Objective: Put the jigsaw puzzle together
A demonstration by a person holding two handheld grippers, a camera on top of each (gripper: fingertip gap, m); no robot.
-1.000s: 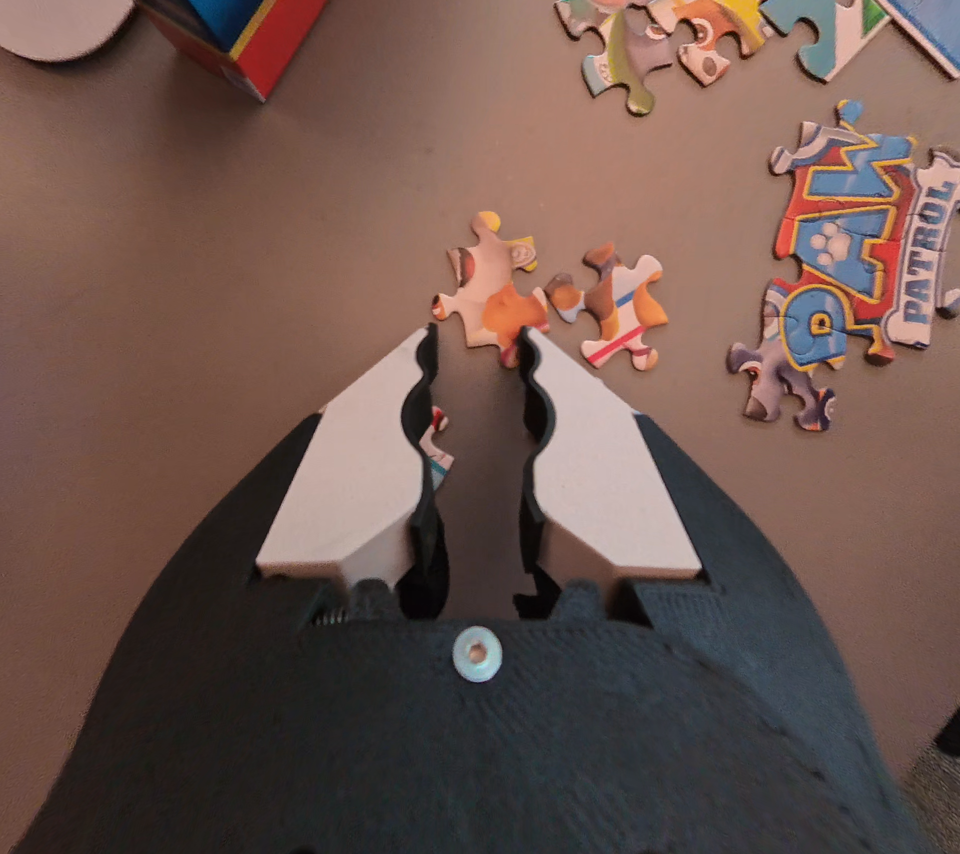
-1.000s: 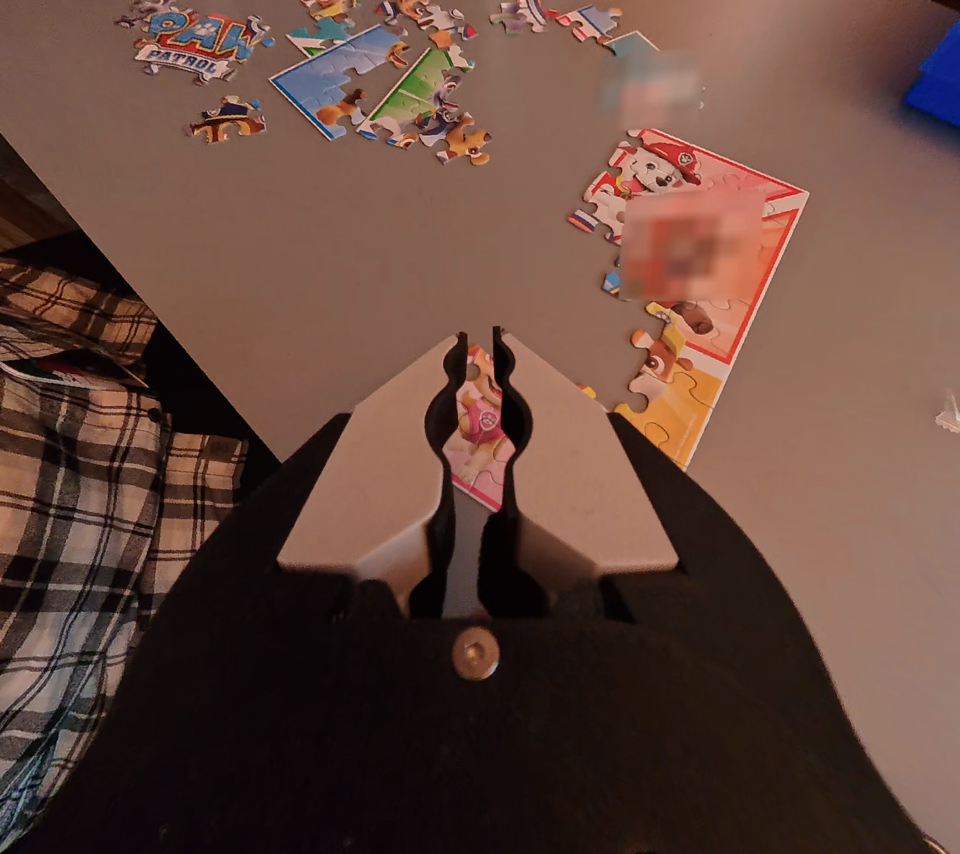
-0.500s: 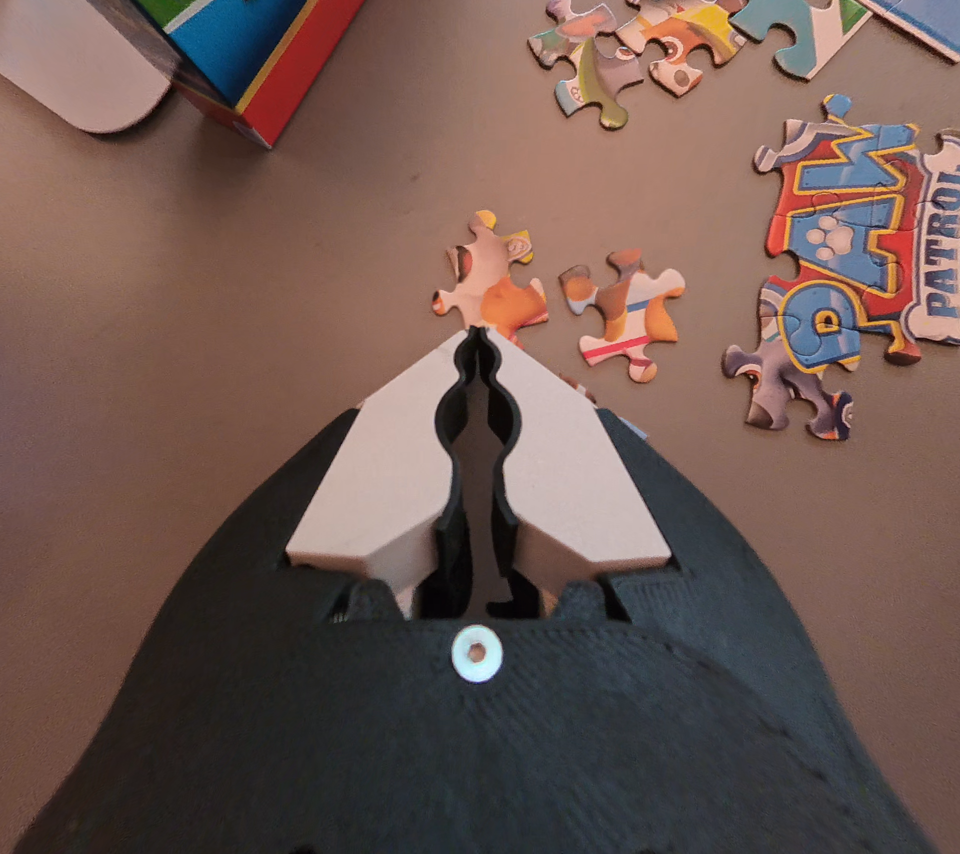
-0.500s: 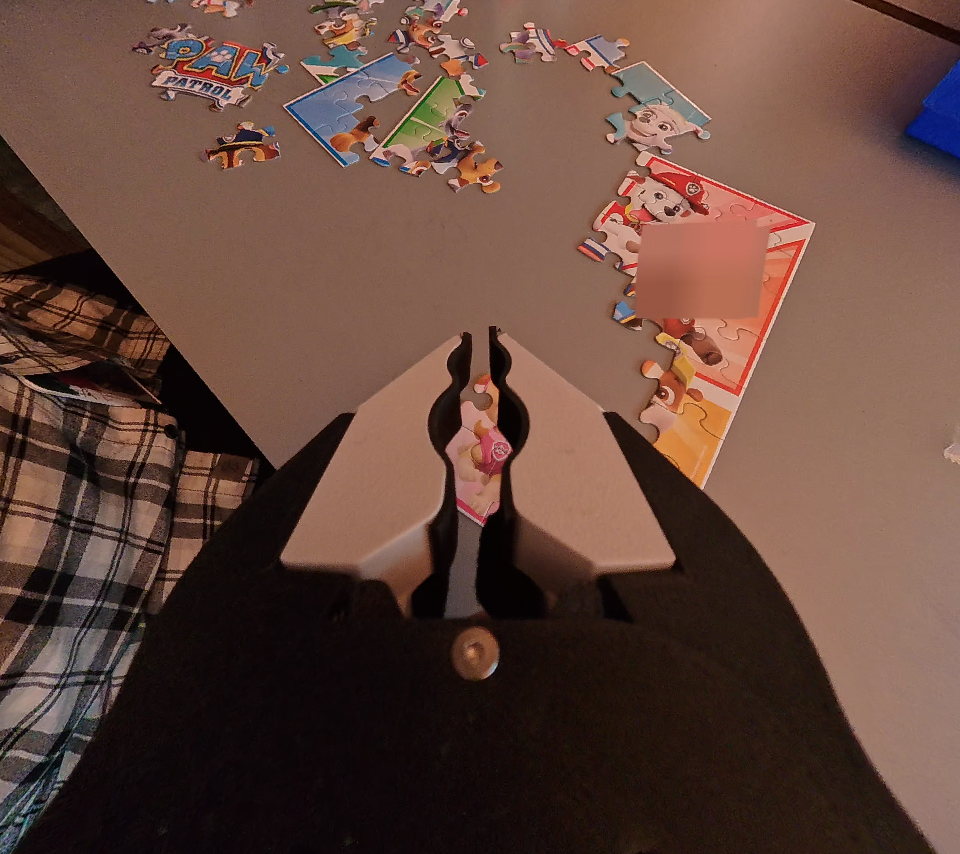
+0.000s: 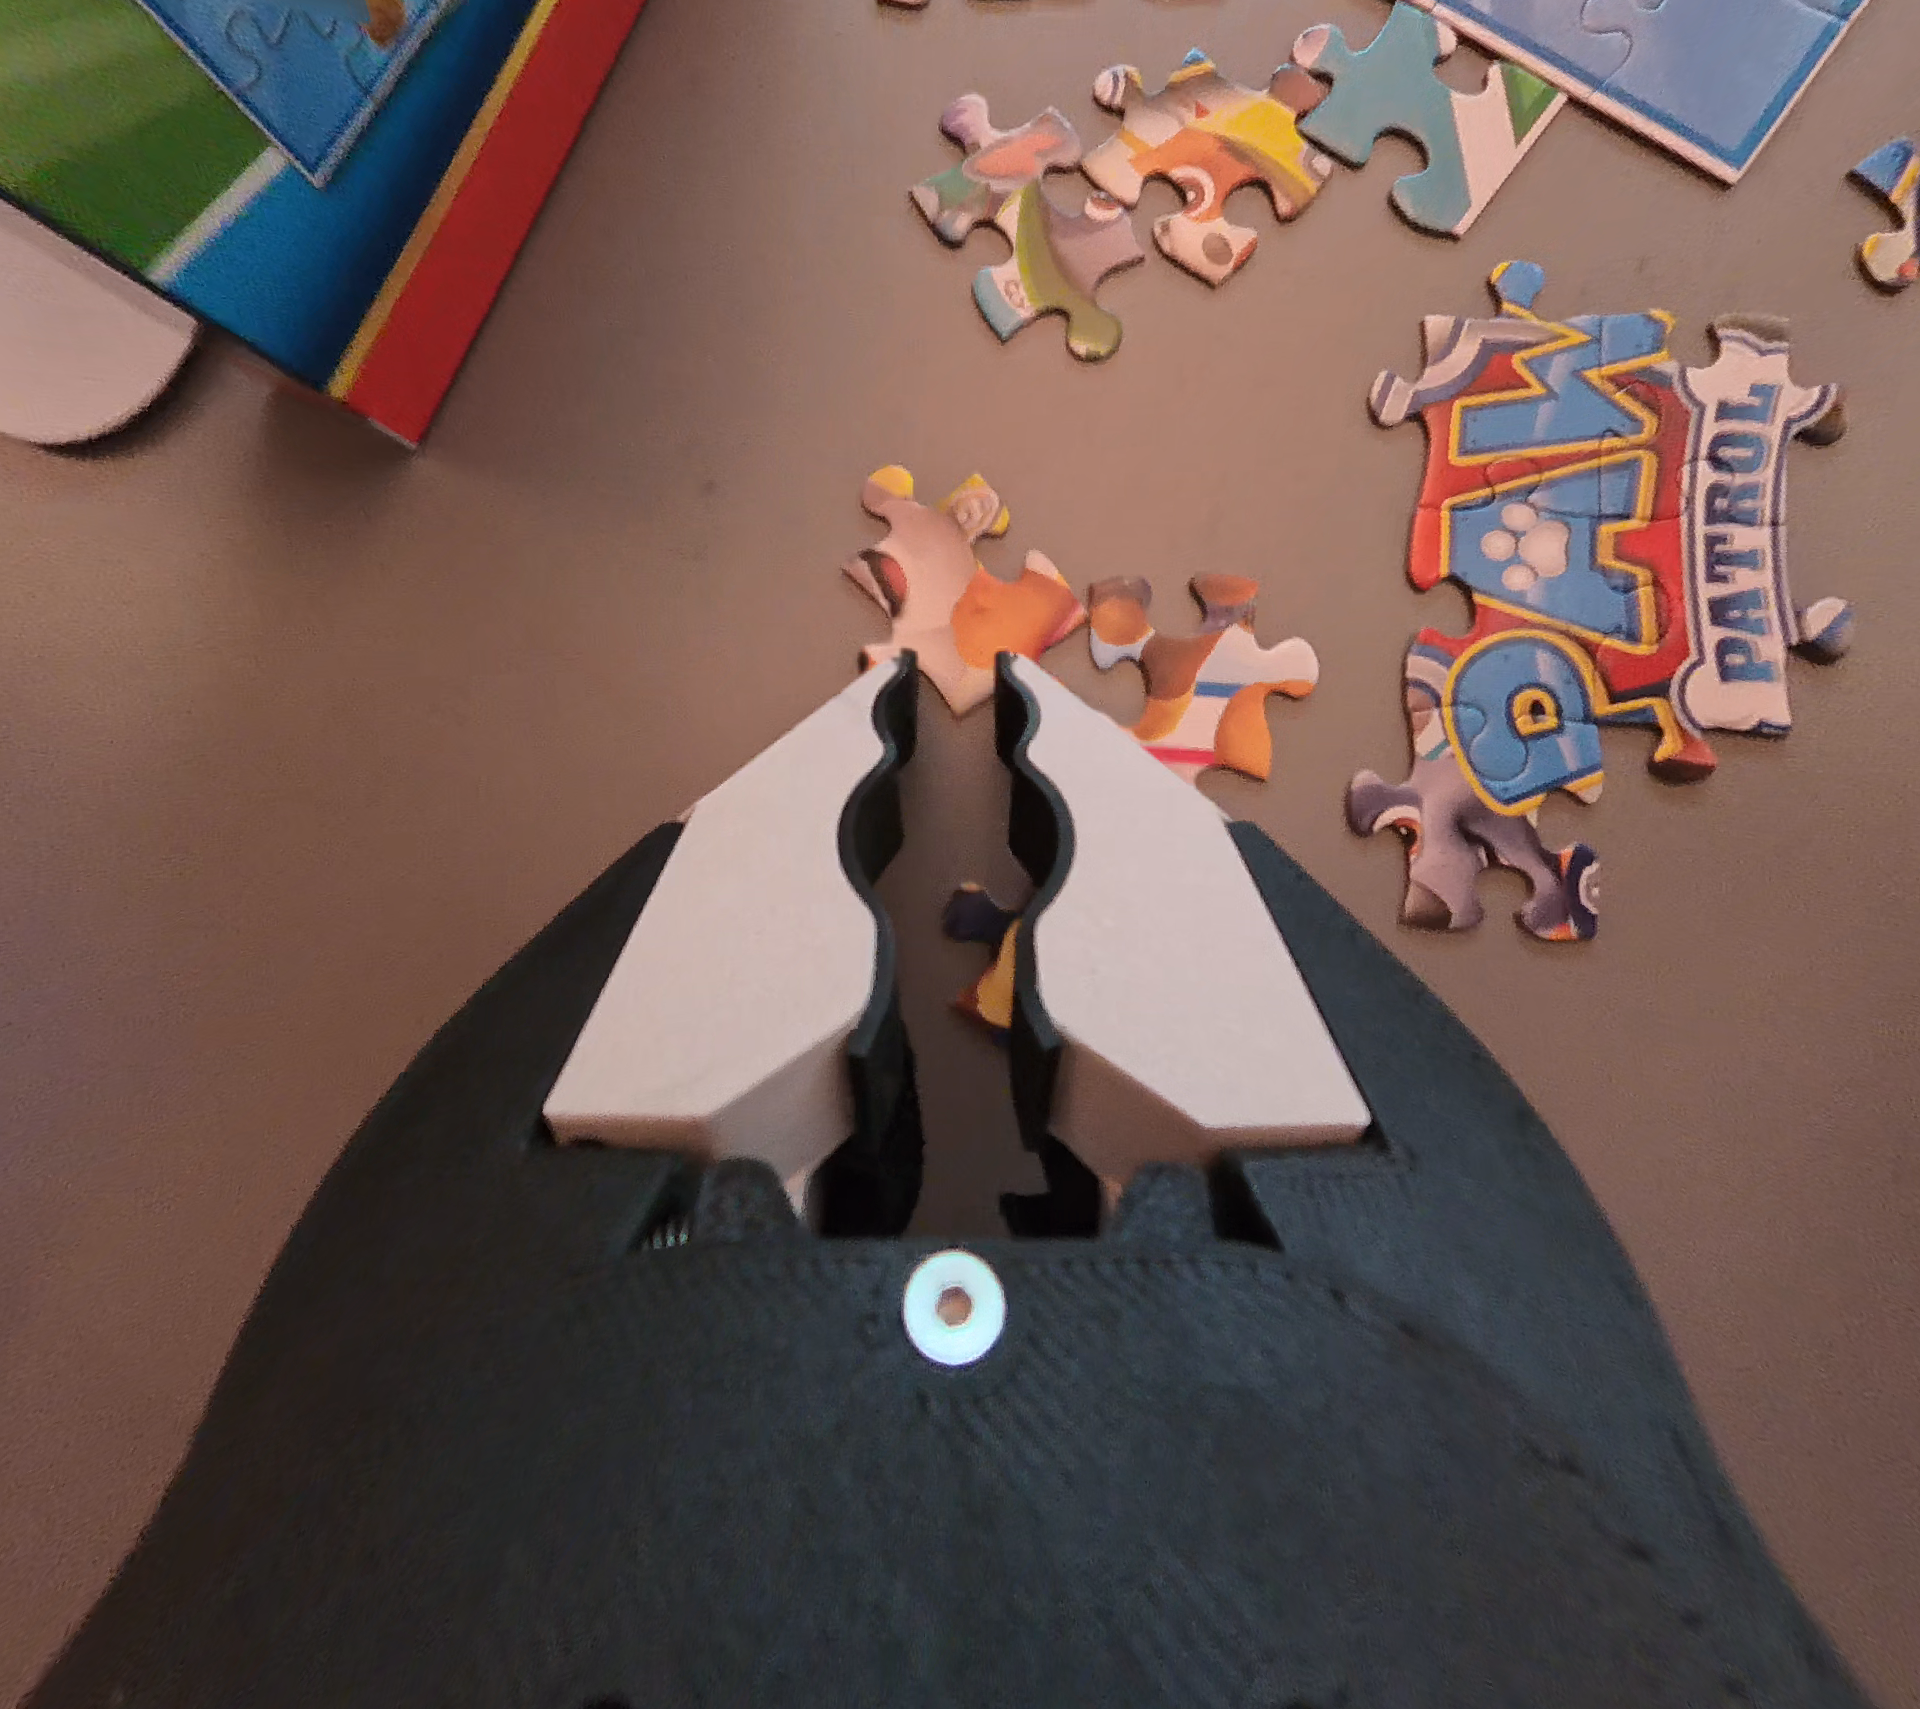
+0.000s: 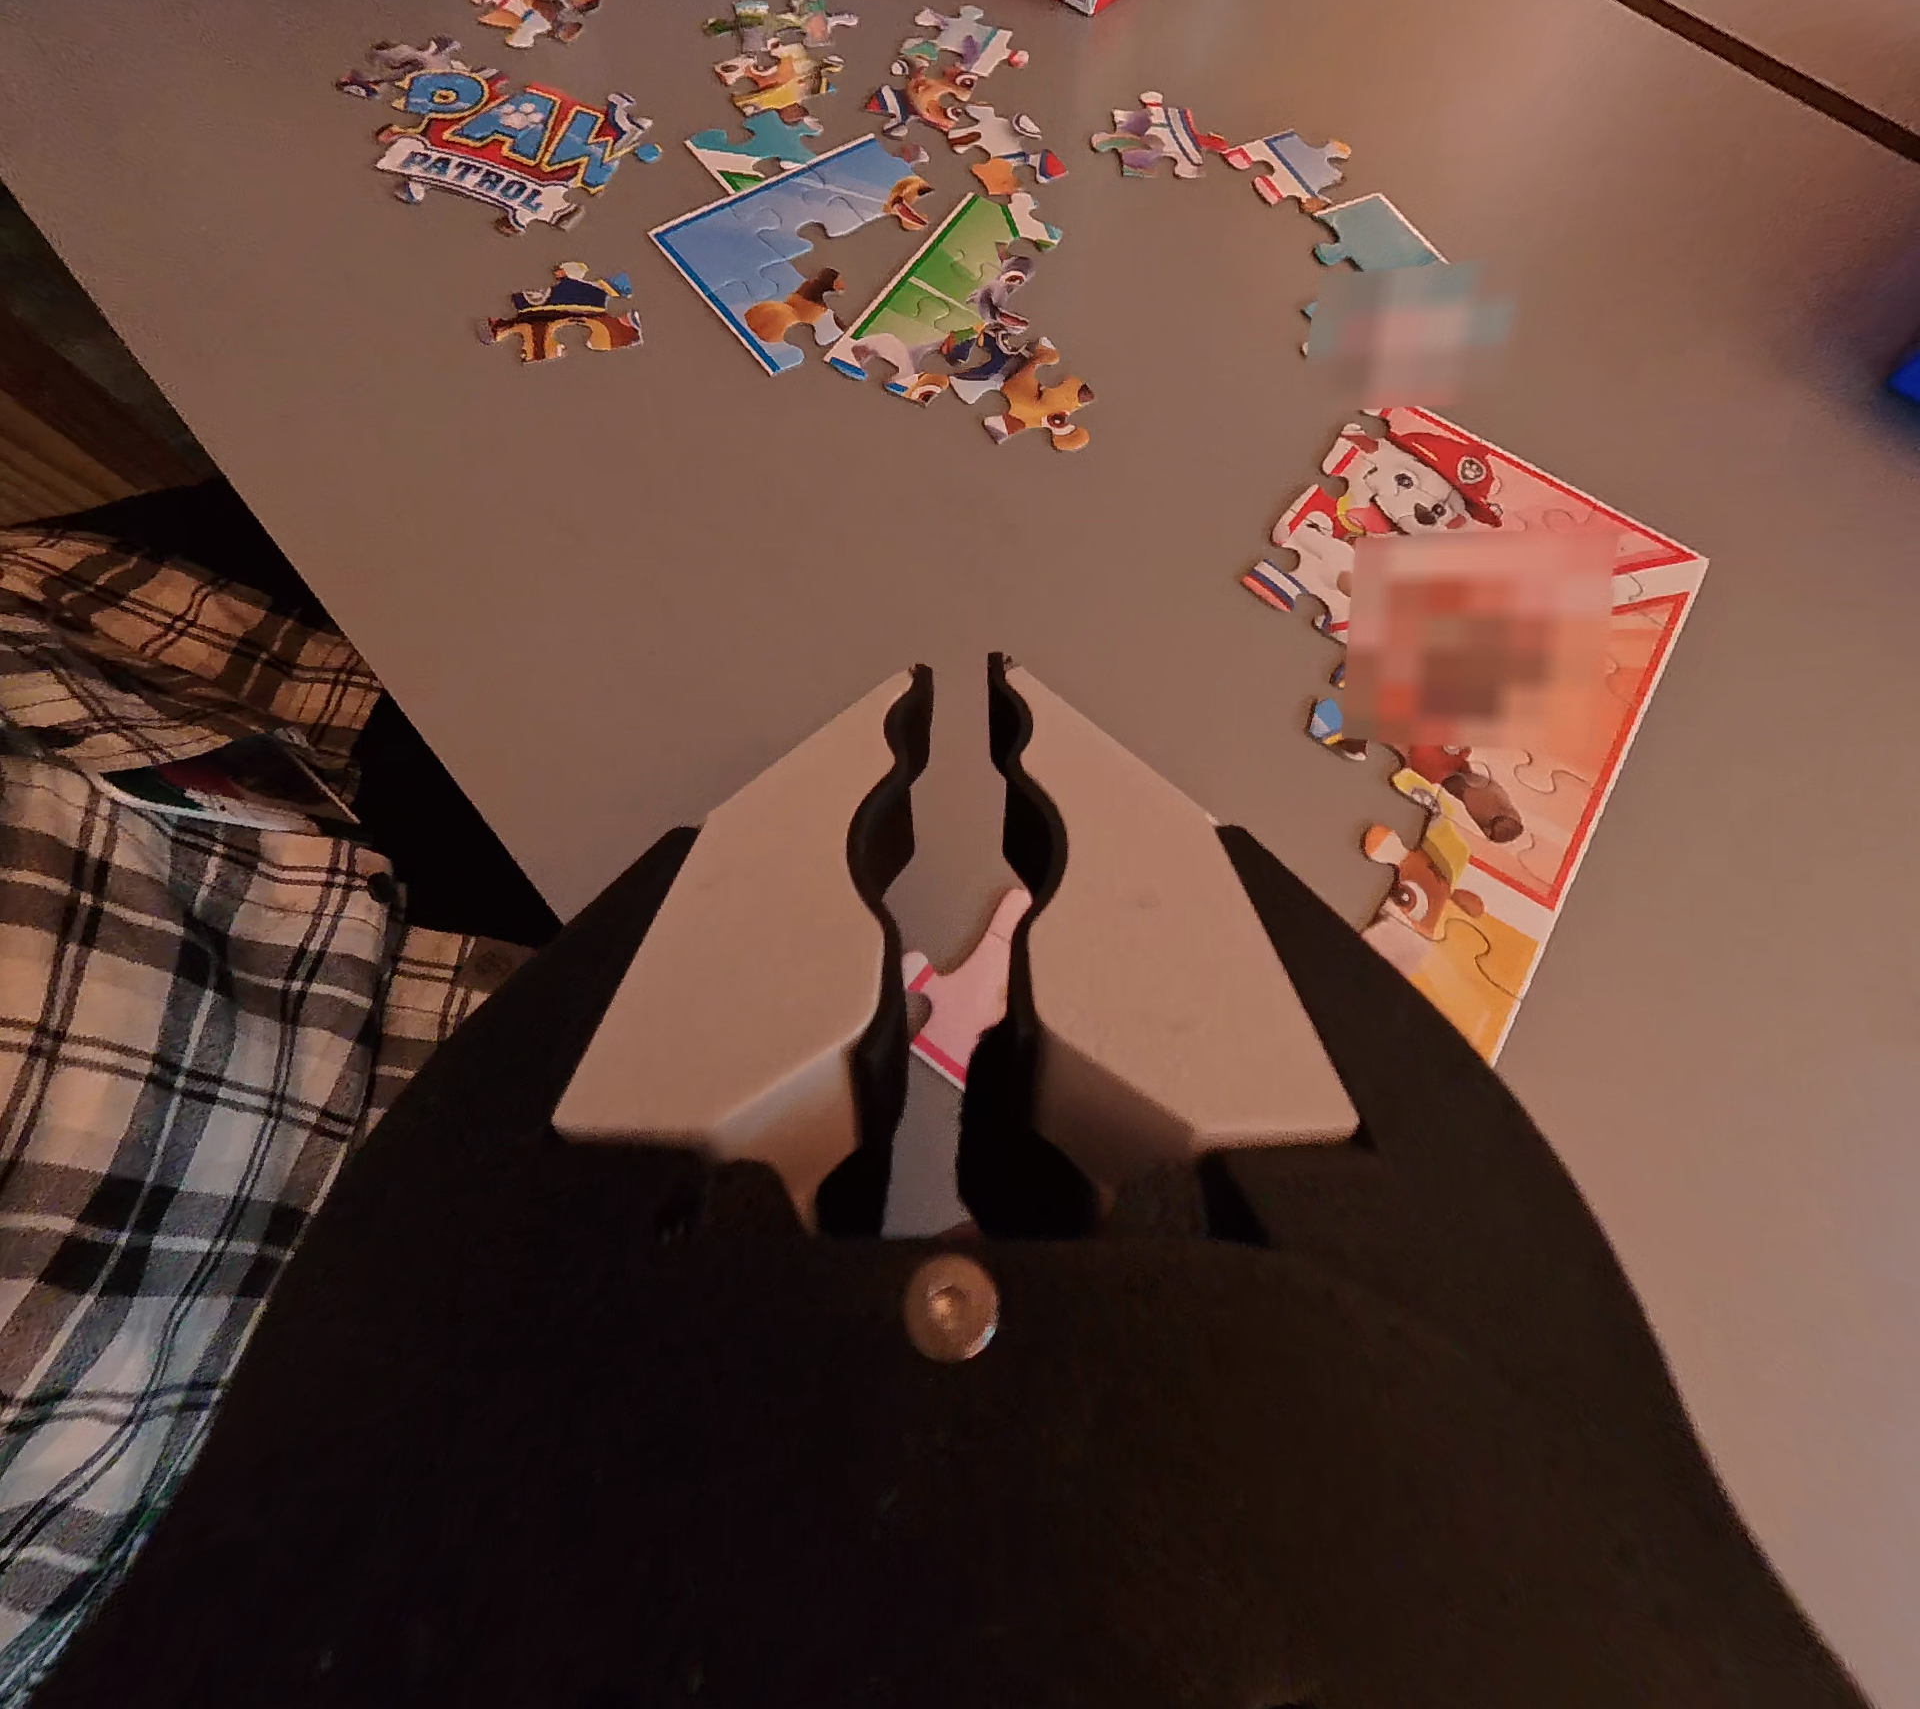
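Two views: in the left wrist view, the left gripper [image 5: 954, 685] has its fingers slightly spread over the table [image 5: 416, 724], tips at an orange puzzle piece [image 5: 961, 599], gripping nothing, with the puzzle box [image 5: 312, 132] up left. In the right wrist view, the right gripper [image 6: 958, 672] is likewise parted and empty above a pink piece [image 6: 961, 994], with a red-bordered puzzle section [image 6: 1558, 828] to its right.
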